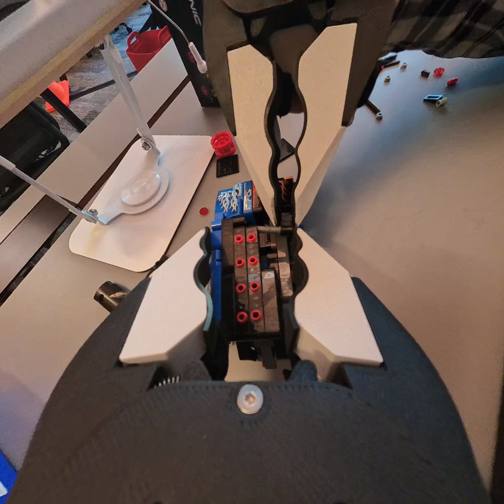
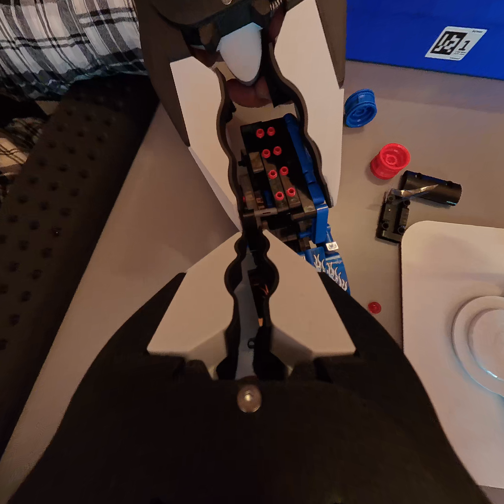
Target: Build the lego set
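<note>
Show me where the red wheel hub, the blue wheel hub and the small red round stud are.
red wheel hub [image 2: 390,161], right wrist view, on its round face.
blue wheel hub [image 2: 360,107], right wrist view, on its face.
small red round stud [image 2: 374,307], right wrist view, on its top.

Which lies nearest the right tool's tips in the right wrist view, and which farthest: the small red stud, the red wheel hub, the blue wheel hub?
Measured from the right tool:
1. Small red stud, on the table to the right, beside the white lamp base.
2. Red wheel hub, farther right and ahead.
3. Blue wheel hub, farthest ahead, near the blue box.
</note>
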The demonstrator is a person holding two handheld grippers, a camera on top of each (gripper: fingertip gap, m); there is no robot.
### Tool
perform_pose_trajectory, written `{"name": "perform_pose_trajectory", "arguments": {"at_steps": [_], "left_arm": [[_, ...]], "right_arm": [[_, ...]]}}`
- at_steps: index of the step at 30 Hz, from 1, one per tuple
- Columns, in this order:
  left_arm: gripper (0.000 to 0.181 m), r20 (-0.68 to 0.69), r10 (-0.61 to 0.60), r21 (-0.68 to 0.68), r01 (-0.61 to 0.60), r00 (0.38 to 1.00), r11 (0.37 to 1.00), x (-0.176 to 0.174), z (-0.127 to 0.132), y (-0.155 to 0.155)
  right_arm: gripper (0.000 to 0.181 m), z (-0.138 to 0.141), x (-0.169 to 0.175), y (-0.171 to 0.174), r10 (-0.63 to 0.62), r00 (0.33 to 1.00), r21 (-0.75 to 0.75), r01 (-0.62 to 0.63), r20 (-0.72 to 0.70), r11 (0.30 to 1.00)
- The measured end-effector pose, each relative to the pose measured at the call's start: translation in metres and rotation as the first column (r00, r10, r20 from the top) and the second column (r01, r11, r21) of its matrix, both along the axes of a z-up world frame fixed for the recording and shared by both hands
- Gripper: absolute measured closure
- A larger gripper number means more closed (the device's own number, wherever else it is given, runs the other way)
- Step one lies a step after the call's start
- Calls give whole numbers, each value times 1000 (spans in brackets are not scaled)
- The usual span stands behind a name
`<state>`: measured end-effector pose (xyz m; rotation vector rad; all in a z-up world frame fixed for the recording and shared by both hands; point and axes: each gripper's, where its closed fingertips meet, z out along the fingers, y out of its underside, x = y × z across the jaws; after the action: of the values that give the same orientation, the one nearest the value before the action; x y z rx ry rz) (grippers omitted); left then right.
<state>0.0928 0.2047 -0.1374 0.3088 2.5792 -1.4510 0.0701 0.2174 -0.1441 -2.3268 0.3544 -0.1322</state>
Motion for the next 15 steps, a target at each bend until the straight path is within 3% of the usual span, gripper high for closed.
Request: {"name": "perform_pose_trajectory", "arguments": {"at_steps": [15], "left_arm": [[124,-10,5,-22,-5,1000,1000,-1,0,0]], "right_arm": [[175,0,-1,-4,57,997,-57,-59,-50,997]]}}
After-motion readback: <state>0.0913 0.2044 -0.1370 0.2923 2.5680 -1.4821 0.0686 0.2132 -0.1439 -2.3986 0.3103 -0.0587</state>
